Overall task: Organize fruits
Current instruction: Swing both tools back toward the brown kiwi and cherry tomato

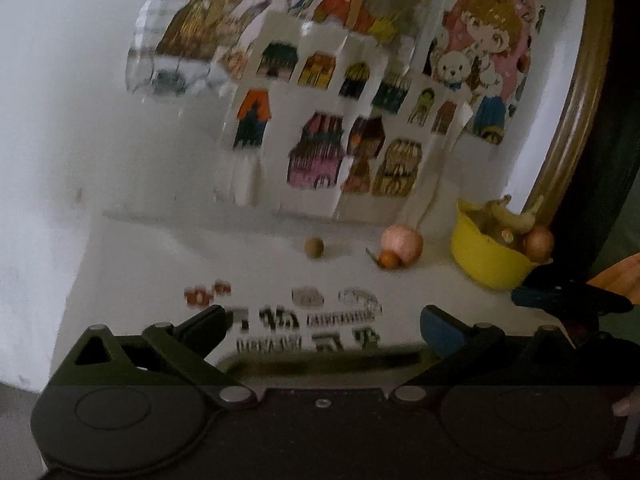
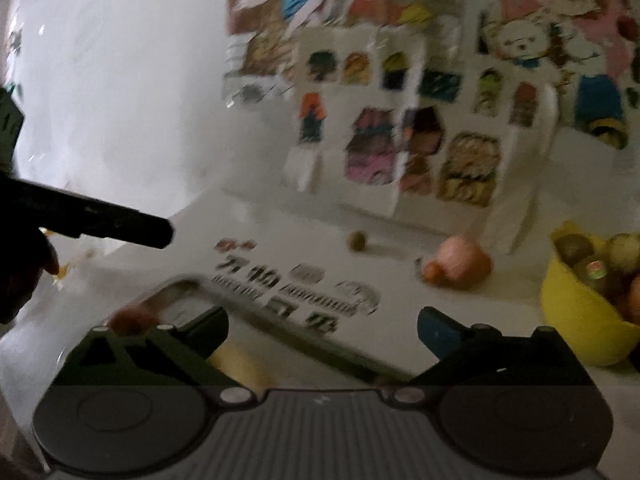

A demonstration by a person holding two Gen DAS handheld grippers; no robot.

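Note:
A yellow bowl (image 1: 486, 258) holding bananas and several round fruits stands at the right on the white table; it also shows in the right wrist view (image 2: 576, 312). A pink peach (image 1: 402, 242) with a small orange fruit (image 1: 388, 259) against it lies left of the bowl; both show in the right wrist view, peach (image 2: 466, 262) and orange fruit (image 2: 434, 272). A small brown round fruit (image 1: 314, 247) lies further left (image 2: 357, 241). My left gripper (image 1: 320, 320) is open and empty, well short of the fruits. My right gripper (image 2: 322, 328) is open and empty.
A tray rim (image 1: 320, 358) lies just under the left gripper; in the right wrist view the tray (image 2: 188, 292) holds a reddish fruit (image 2: 132, 318) and a yellow one (image 2: 240, 364). Coloured drawings (image 1: 320, 120) lean against the wall behind. The left gripper's finger (image 2: 100, 220) reaches in at left.

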